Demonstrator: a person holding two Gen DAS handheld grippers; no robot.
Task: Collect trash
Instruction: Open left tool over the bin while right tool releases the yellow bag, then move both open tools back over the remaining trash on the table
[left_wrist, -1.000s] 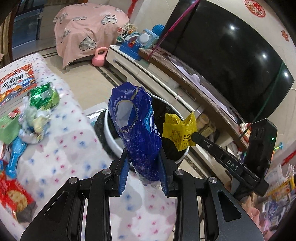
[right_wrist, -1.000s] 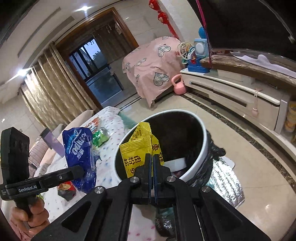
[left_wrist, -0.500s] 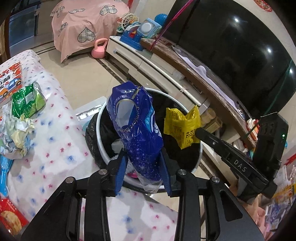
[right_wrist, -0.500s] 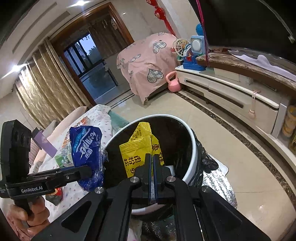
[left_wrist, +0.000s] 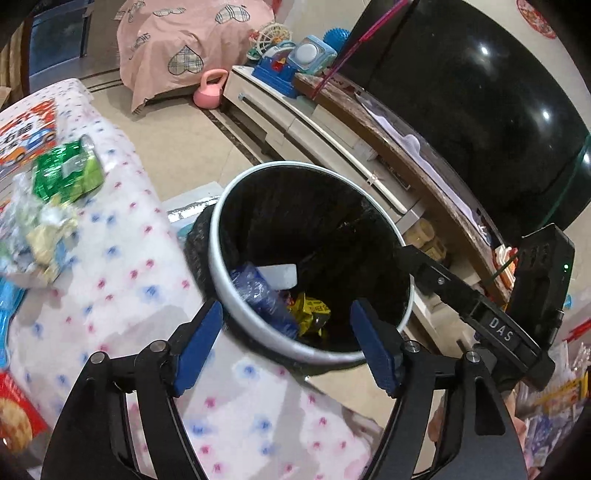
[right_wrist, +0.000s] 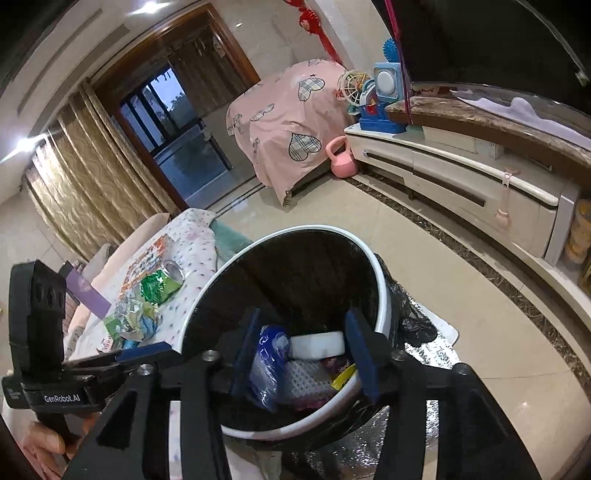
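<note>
Both tongs hang spread wide over the mouth of the trash bin (left_wrist: 221, 288), neither one gripping anything. Left tongs (left_wrist: 288, 343) show blue pads well apart, one just above the bin's near rim and the other over its right side. Right tongs (right_wrist: 303, 354) are likewise parted, their fingers (right_wrist: 245, 350) framing the bin's inside from above; in the left wrist view the right tongs' black body reaches in from the right across the rim.

Inside the black-lined bin lie a crumpled blue snack bag (left_wrist: 262, 295), a yellow wrapper (left_wrist: 310, 314) just beside it, and a flat white piece (left_wrist: 279, 275) resting behind them. From the right wrist view the blue snack bag (right_wrist: 267, 365) leans against the bin's left inner wall, the white piece (right_wrist: 316, 343) next to it and a bit of yellow wrapper (right_wrist: 343, 376) near the right pad.

The bin stands on the floor against the edge of the surface (left_wrist: 122, 266), which wears a dotted cloth. More litter sits toward the surface's far left edge: a green foil packet (left_wrist: 66, 173) and a crumpled pale wrapper (left_wrist: 40, 232) near it
</note>
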